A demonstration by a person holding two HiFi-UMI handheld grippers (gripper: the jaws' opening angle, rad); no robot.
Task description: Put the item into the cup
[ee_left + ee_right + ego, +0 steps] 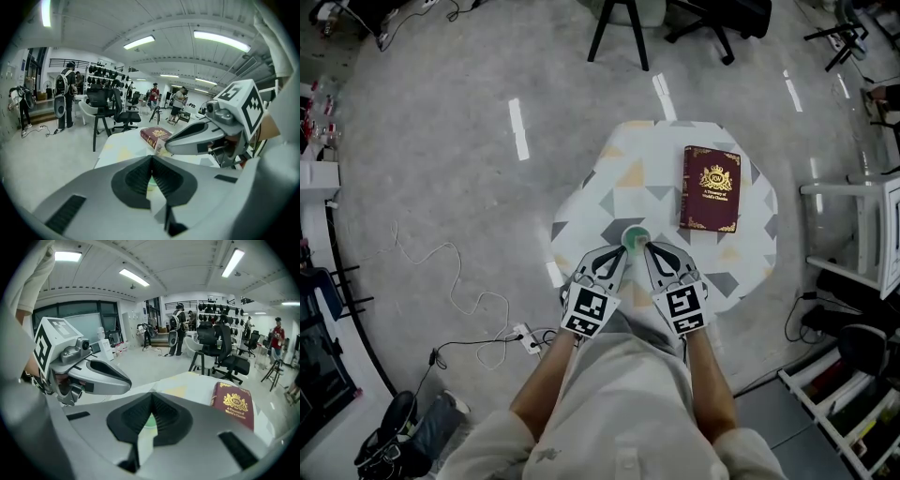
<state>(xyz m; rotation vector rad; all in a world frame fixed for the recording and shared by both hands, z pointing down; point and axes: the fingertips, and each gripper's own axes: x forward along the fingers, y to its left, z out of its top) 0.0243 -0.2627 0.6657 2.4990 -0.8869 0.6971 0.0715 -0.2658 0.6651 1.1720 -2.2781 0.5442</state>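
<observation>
A small green cup (636, 236) stands near the front edge of the patterned table (609, 202), with a maroon book (711, 187) behind it to the right. My left gripper (619, 251) and right gripper (653, 249) sit side by side, their tips just in front of the cup. In the left gripper view the pads meet at the left gripper (151, 159), and a sliver of the cup (151, 183) shows below them. The right gripper (151, 397) is likewise shut over the cup (150, 422). I see nothing between either pair of jaws.
The table is small and stands alone on a grey floor. A power strip and cable (523, 339) lie at the left, white shelving (862, 244) is at the right, and chair legs (619, 33) are beyond. People stand far off by the office chairs (225, 355).
</observation>
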